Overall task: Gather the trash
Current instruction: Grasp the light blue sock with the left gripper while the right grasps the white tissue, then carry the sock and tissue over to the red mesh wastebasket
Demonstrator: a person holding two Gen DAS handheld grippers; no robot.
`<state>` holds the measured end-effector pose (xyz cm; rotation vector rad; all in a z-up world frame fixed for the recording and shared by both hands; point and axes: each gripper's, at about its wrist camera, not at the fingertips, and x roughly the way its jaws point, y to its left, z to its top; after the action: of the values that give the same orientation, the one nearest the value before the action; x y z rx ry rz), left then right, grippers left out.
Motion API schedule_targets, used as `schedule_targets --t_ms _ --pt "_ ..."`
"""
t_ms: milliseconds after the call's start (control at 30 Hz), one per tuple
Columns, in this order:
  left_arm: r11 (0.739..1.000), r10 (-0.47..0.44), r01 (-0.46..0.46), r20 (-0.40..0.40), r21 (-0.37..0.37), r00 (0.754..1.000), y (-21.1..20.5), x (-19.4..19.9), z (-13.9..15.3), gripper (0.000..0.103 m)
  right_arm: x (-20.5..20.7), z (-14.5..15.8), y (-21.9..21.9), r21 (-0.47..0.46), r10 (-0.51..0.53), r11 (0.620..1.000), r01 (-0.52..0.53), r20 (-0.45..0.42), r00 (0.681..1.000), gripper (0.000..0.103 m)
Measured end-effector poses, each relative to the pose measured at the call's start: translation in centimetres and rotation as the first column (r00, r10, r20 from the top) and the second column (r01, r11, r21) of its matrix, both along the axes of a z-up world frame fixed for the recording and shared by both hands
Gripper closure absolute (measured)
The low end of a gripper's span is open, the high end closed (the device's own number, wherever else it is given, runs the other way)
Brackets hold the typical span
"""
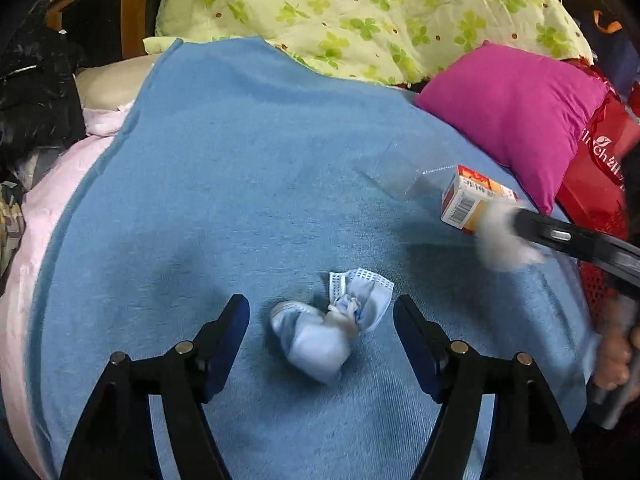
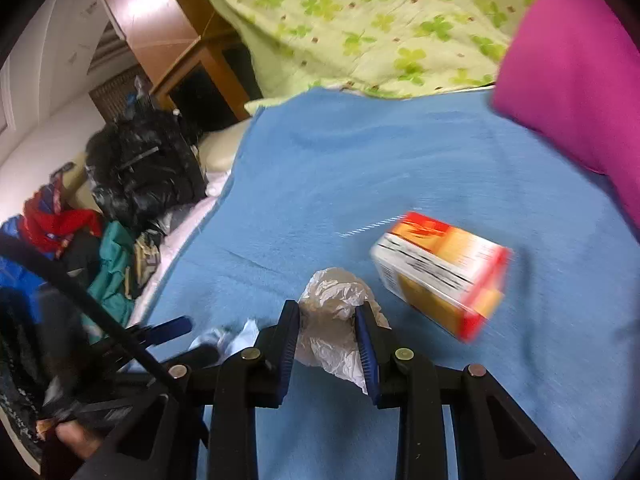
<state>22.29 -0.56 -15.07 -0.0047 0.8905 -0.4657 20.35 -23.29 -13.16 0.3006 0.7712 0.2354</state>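
Note:
A crumpled light-blue face mask [image 1: 320,334] lies on the blue blanket [image 1: 248,168]. My left gripper [image 1: 320,306] stands open, one finger on each side of the mask, and its pads do not touch it. My right gripper [image 2: 326,311] is shut on a crumpled white plastic wad [image 2: 332,292]. In the left wrist view the same wad [image 1: 502,236] shows blurred at the right. An orange and red carton [image 2: 440,274] lies on the blanket just beyond the wad, also seen as the carton [image 1: 472,200] from the left. A clear plastic wrapper [image 1: 394,174] lies flat nearby.
A magenta pillow [image 1: 512,116] and a green clover-print quilt [image 1: 360,12] border the blanket at the back. A red bag [image 1: 600,168] stands at the right edge. Black bags [image 2: 148,164] and piled clothes [image 2: 112,272] sit off the left side.

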Motion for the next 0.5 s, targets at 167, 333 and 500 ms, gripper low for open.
schedule_targets --t_ms 167,333,500 --pt "0.998 -0.016 0.018 -0.034 0.062 0.999 -1.3 0.9 -2.1 0.044 -4.2 1.3 -3.4 0.049 -0.049 0.998 0.048 0.021 0.999 0.072" --pt "0.996 -0.010 0.008 0.020 0.087 1.000 -2.2 -1.0 -1.3 0.051 -8.1 1.3 -5.9 0.070 -0.100 0.993 0.098 0.028 0.995 0.072" --pt "0.999 0.011 -0.015 0.076 0.052 0.997 -3.4 -4.2 0.2 0.058 -11.1 1.4 -7.0 0.083 -0.116 0.990 0.111 0.064 0.991 0.072"
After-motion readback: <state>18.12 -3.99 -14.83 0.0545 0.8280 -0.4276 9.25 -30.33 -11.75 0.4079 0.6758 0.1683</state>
